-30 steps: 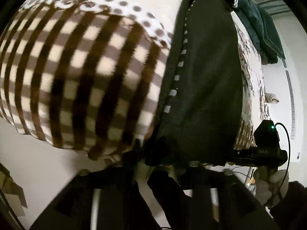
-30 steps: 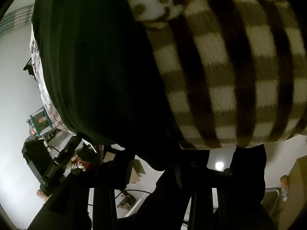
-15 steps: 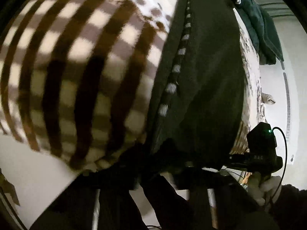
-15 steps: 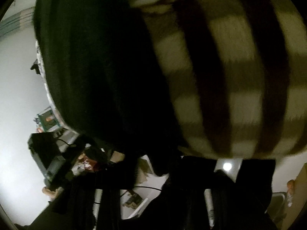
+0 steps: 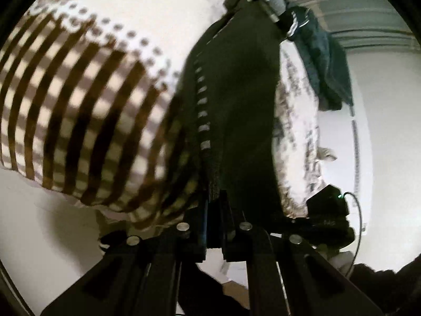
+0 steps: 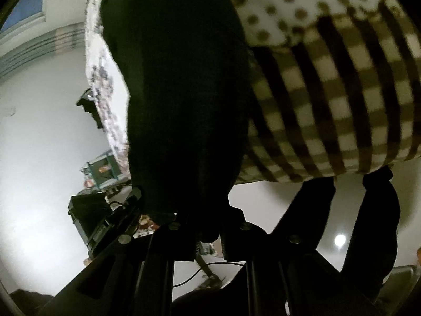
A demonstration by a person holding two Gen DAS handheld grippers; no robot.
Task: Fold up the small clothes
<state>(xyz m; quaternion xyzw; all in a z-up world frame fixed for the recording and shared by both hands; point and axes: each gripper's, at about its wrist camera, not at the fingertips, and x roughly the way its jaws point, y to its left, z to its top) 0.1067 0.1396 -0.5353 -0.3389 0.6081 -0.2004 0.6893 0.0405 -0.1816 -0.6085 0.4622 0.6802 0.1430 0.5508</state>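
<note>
Dark garment [image 5: 236, 121]: one piece, near-black, with a line of small pale dashes running along one seam. It lay stretched lengthwise away from both cameras over a checked blanket [image 5: 79, 121], its near hem at the bed's edge.

Left gripper [image 5: 214, 210]: jaws drawn close together, pinching the near hem at the dashed seam; a ribbed fold of the cloth sat between the fingers [image 5: 202, 226].

Right gripper [image 6: 209, 226]: jaws narrow, clamped on the other near corner of the same garment [image 6: 179, 92], with dark cloth bunched between them. The picture was dim there, and finer detail of the grip could not be made out.

Blanket: brown-and-cream check nearest the edge, giving way farther off to cream with brown dots. In the right wrist view it [image 6: 329, 100] lay on the right of the garment; in the left wrist view, on the left.

Floral bedcover [image 5: 297, 137]: pale, with grey print, just beyond the garment's far side.

Second dark garment [image 5: 323, 65]: teal-green, heaped at the far end of the bed, well apart from the held piece.

Background: white walls; a dark cabinet [image 6: 86, 210] with clutter, seen from the right wrist.
</note>
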